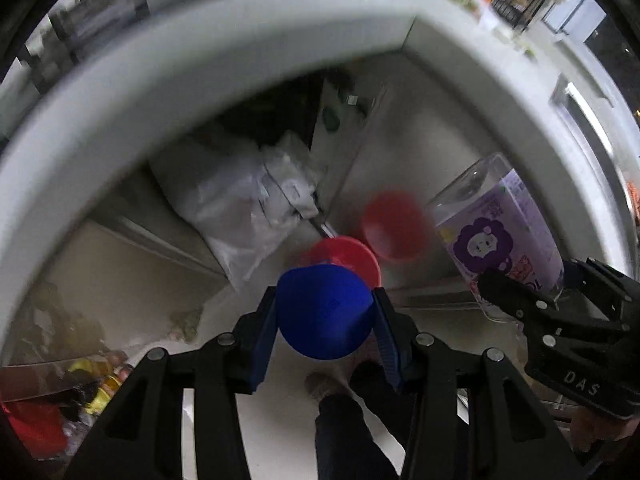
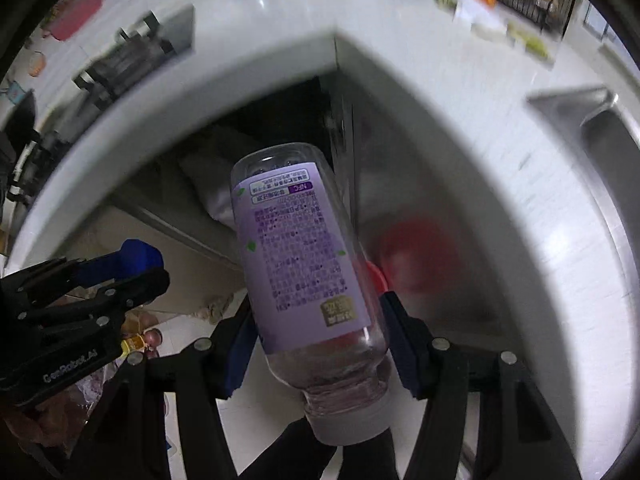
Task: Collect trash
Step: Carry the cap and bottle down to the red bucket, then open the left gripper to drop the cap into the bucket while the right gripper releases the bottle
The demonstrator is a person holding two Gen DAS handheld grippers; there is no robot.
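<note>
My left gripper (image 1: 325, 304) is shut on a blue round plastic cup (image 1: 324, 312), its blue pads pressing both sides. My right gripper (image 2: 320, 308) is shut on a clear plastic bottle (image 2: 304, 252) with a purple label, neck towards the camera. Both point steeply down past a white countertop corner. Under the blue cup a red round container (image 1: 348, 252) stands on the floor. A blurred red shape (image 1: 394, 224) shows beside it on the cabinet door. The left wrist view shows the bottle (image 1: 500, 232) and right gripper (image 1: 540, 312) at the right.
A white countertop (image 1: 200, 60) wraps around the opening, with a steel sink (image 2: 592, 120) on the right. A pale plastic bag (image 1: 240, 208) leans at the cabinet corner. Loose rubbish (image 1: 92, 384) lies on the floor at left. A person's leg and shoe (image 1: 324, 388) are below.
</note>
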